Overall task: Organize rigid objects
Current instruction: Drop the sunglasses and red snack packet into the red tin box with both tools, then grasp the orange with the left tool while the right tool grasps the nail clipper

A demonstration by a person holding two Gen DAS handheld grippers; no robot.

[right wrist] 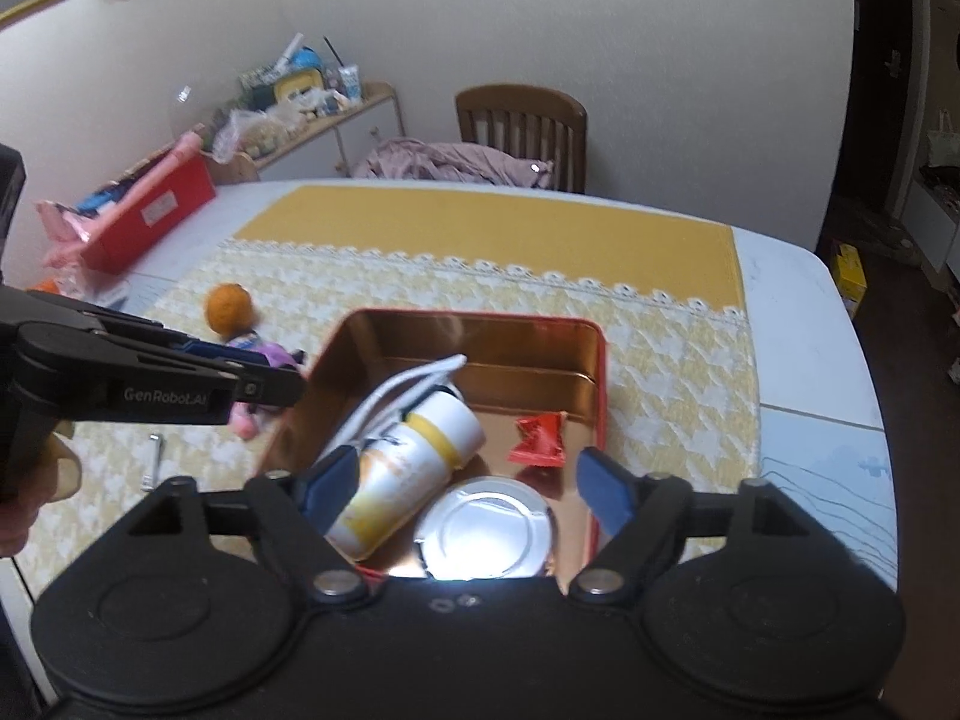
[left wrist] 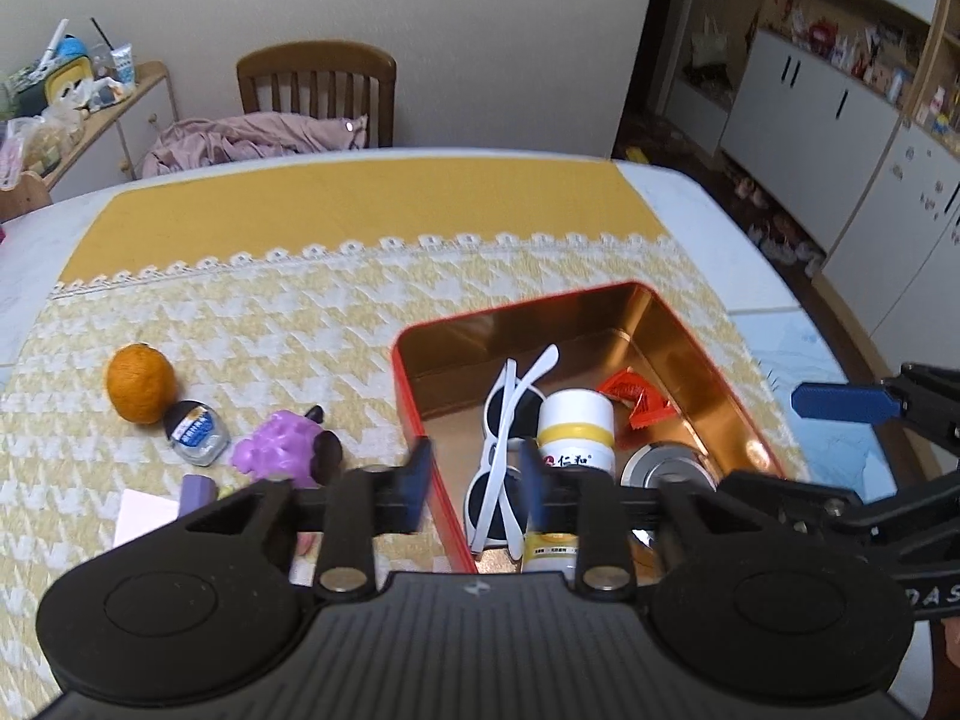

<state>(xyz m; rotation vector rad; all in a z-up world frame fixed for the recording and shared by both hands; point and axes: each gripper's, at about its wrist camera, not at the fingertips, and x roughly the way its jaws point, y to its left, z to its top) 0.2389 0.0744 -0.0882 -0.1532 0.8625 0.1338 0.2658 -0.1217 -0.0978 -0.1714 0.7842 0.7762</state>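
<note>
A red tin with a gold inside (left wrist: 690,348) (right wrist: 528,336) stands on the yellow cloth. In it lie white sunglasses (left wrist: 504,420) (right wrist: 408,378), a white bottle with a yellow band (left wrist: 576,426) (right wrist: 414,468), a round metal lid (left wrist: 666,468) (right wrist: 486,534) and a red sachet (left wrist: 636,399) (right wrist: 540,438). My left gripper (left wrist: 477,480) is open and empty, straddling the tin's left wall above the sunglasses. My right gripper (right wrist: 471,489) is open and empty above the tin's near end, over the bottle and lid.
Left of the tin lie an orange (left wrist: 141,384) (right wrist: 228,307), a small glass jar (left wrist: 195,432), a purple toy (left wrist: 282,447) and a pink card (left wrist: 144,513). A red box (right wrist: 150,216) sits at the table's far left. A wooden chair (left wrist: 318,90) stands behind the table.
</note>
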